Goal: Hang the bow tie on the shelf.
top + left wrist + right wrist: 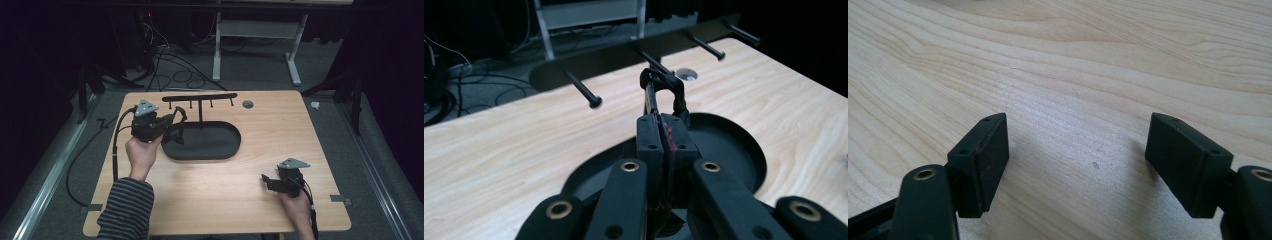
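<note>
A black stand with an oval base tray (226, 146) and a crossbar (200, 97) with several pegs sits at the table's far middle. My left gripper (176, 121) hovers over the tray's left end, shut on a small black looped clip (181, 114). In the left gripper view the jaws (663, 124) pinch the clip (670, 86) upright, its loop sticking up in front of the crossbar (614, 59) and between two pegs. My right gripper (266, 181) rests low near the front right of the table, open, with bare wood between its pads (1078, 145).
A round metal grommet (247, 104) is set in the table behind the tray, also seen at the grommet (687, 75) past the clip. Cables trail off the table's left edge onto the floor. A white desk frame (256, 40) stands beyond the table.
</note>
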### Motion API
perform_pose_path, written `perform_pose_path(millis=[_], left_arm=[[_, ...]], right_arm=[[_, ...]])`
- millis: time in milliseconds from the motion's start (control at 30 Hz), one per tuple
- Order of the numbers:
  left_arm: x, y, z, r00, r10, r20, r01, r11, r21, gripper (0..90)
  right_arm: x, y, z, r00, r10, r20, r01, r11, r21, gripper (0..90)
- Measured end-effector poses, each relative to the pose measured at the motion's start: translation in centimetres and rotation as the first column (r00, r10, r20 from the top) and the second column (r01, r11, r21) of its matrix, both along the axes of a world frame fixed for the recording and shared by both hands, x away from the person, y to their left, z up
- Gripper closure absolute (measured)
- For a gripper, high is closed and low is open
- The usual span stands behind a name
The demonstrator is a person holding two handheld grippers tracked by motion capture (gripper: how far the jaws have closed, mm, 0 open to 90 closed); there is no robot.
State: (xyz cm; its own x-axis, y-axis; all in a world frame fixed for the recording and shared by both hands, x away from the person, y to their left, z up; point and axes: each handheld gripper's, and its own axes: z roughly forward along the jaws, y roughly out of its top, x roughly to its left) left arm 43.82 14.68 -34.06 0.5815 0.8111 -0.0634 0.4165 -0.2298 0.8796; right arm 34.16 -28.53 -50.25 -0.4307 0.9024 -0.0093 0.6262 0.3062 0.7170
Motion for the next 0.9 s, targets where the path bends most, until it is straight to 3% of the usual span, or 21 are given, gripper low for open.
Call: perform_pose_path(millis=[433,733,900], left_arm=[[1.8,0.6,0.2,0.9963,0.082,0.026,-0.083,0.9961,0.03,87.8],[3.2,0.9,-0.7,0.9906,0.136,0.009,-0.137,0.9897,0.043,87.5],[3.8,1.0,-1.2,0.9883,0.151,-0.022,-0.15,0.9874,0.051,86.7]], right_arm=[[0.0,0.0,0.0,1.0,0.001,0.001,-0.001,1.0,-0.002,26.6],[0.0,0.0,0.0,1.0,0.003,0.002,-0.003,1.0,-0.003,26.6],[0.0,0.0,0.0,1.0,0.002,0.002,-0.002,1.0,-0.002,26.6]])
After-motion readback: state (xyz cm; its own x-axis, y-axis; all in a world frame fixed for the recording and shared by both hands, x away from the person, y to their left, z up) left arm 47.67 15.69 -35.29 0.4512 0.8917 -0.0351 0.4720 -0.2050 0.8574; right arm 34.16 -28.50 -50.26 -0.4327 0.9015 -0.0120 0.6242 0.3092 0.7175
